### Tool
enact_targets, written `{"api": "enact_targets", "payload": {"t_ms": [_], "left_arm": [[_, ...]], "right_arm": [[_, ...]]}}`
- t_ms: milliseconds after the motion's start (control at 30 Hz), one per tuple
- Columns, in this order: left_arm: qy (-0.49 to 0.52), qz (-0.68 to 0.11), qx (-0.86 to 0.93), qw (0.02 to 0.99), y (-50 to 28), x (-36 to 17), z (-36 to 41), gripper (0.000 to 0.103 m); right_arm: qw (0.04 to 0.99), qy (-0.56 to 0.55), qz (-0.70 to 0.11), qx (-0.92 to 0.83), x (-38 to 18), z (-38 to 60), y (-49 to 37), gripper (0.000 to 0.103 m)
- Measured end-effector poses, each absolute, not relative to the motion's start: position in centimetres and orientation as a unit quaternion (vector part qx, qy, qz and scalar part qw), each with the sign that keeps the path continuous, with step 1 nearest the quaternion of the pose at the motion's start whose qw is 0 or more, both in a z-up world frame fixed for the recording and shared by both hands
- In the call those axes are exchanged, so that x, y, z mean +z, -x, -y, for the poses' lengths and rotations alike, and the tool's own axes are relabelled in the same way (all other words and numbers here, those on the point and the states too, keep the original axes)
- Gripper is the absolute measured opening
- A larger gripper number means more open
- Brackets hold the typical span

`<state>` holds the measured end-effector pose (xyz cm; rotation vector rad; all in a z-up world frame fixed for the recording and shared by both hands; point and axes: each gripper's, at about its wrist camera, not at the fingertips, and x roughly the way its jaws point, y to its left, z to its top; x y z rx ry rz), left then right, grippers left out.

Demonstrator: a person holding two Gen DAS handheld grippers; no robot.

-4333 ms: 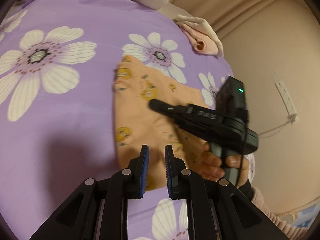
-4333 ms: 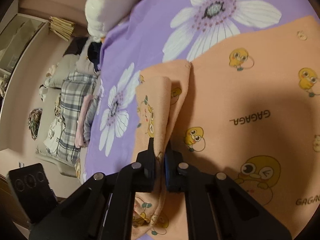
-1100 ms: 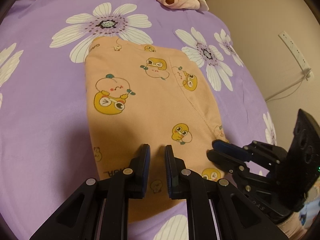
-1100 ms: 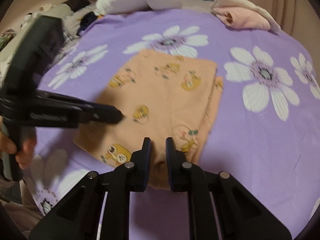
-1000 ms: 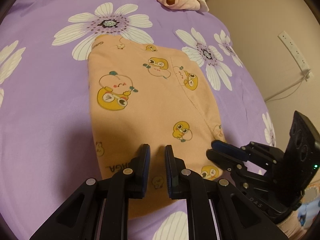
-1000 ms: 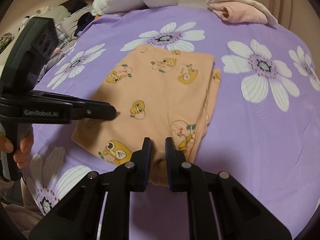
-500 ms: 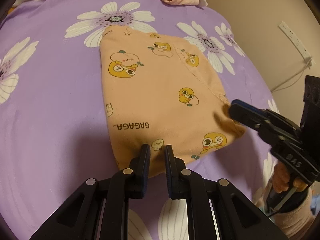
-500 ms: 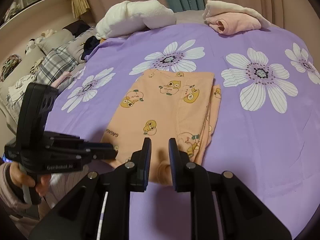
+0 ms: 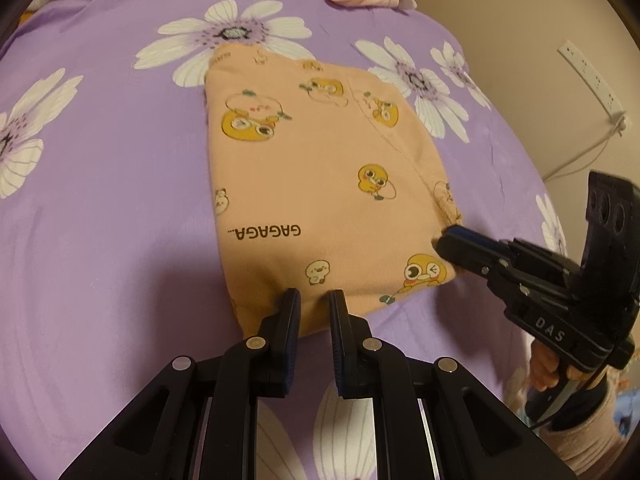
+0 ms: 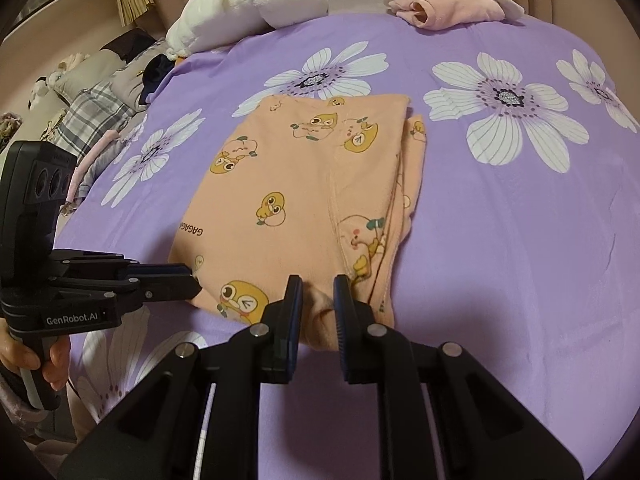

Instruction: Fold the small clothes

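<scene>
- Two tools work one peach garment on the bed; in our left view, left tool stands narrow at its near edge, gripping nothing.
- Right view: our right tool, narrow, straddles the near corner; another fold seems left.

The peach-orange garment, printed with yellow duck cartoons and the word "GAGAGA", lies folded flat in a rough rectangle on the purple bedspread with white daisies. Layered fabric edges show along its right side in the right wrist view. Its near edge bunches slightly.
</scene>
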<state>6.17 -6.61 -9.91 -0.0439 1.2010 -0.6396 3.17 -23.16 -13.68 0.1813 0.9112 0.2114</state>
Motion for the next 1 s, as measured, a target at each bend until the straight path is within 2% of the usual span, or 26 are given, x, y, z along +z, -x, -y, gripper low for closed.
{"api": "enact_targets", "payload": {"t_ms": [333, 633, 833, 900, 1000], "left_arm": [[0.011, -0.508, -0.278, 0.815, -9.6, -7.4, 7.6, 0.011], [-0.006, -0.527, -0.259, 0.81, -12.5, -10.0, 8.5, 0.011], [-0.009, -0.529, -0.263, 0.807, -12.3, -9.8, 8.4, 0.011], [-0.01, -0.527, -0.263, 0.808, -11.9, -9.3, 8.2, 0.011], [-0.022, -0.519, -0.268, 0.811, -10.7, -8.9, 8.0, 0.011]], "right_arm": [[0.908, -0.107, -0.381, 0.137, -11.1, 22.4, -2.6, 0.02], [0.899, -0.08, -0.406, 0.141, -12.8, 20.2, -4.3, 0.019], [0.892, -0.085, -0.423, 0.135, -13.6, 20.5, -4.4, 0.016], [0.893, -0.083, -0.422, 0.136, -13.3, 20.4, -4.3, 0.019], [0.898, -0.085, -0.41, 0.14, -12.5, 20.4, -3.7, 0.019]]}}
